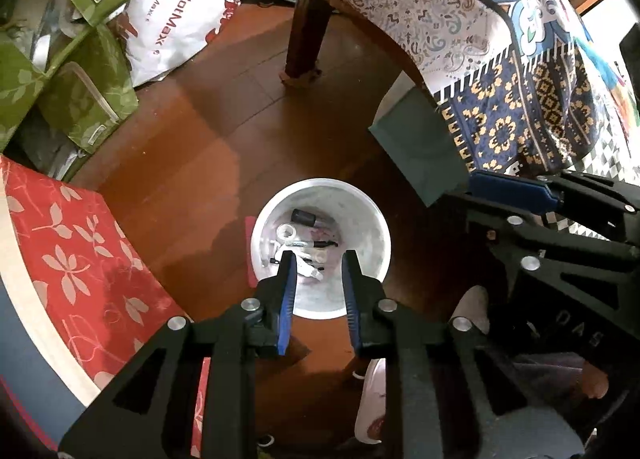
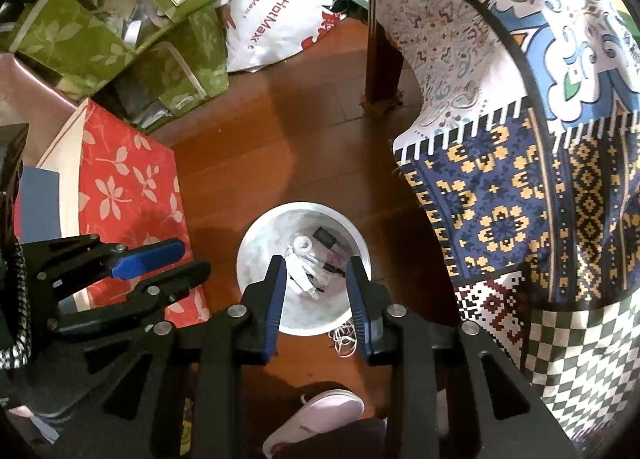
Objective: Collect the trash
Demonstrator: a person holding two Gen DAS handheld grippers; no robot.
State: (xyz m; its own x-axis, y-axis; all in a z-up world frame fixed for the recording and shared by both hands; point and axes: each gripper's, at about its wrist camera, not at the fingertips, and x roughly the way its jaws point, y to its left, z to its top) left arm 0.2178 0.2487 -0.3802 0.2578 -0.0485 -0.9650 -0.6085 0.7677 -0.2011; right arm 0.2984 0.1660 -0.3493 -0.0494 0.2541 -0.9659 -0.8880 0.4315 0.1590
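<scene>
A white bin (image 1: 372, 227) stands on the wooden floor, directly below both grippers. Inside lie markers (image 1: 316, 245), a small white tape roll (image 1: 287, 233) and a black cylinder (image 1: 304, 217). My left gripper (image 1: 319, 259) hangs over the bin's mouth, open, with nothing between its blue pads. My right gripper (image 2: 316, 259) also points down at the bin (image 2: 256, 255), open and empty. A dark green sheet (image 1: 416, 147) shows beside the right gripper (image 1: 470, 195) in the left wrist view; I cannot tell whether it touches it. A loose white string coil (image 2: 344, 339) lies by the bin.
A red floral box (image 1: 80, 243) stands left of the bin, with green floral storage bags (image 1: 80, 91) and a white HotMax bag (image 1: 176, 27) behind. A table leg (image 1: 308, 31) and hanging patterned cloth (image 2: 520, 199) close off the right. A slipper (image 2: 316, 415) is near the bin.
</scene>
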